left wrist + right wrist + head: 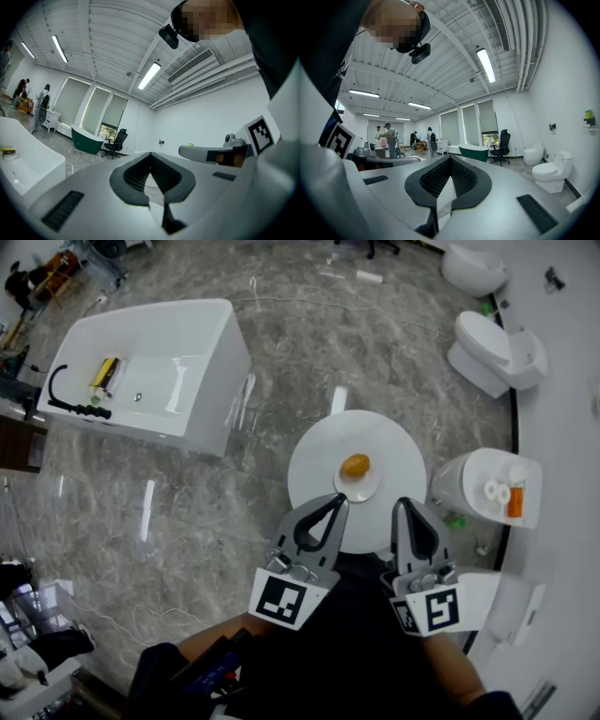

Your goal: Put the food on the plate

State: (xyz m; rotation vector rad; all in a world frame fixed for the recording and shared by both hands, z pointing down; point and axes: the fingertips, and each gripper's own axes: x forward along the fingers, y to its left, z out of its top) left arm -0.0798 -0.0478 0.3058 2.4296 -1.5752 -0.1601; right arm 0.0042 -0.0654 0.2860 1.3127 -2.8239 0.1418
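Both claws are shut tight with nothing between them: your left gripper (336,504) and right gripper (405,508) hang side by side over the near edge of the round white table (314,460). The food (354,465), an orange-brown lump, lies on the small white plate (369,487), at about one o'clock from your left tips and ten o'clock from your right.
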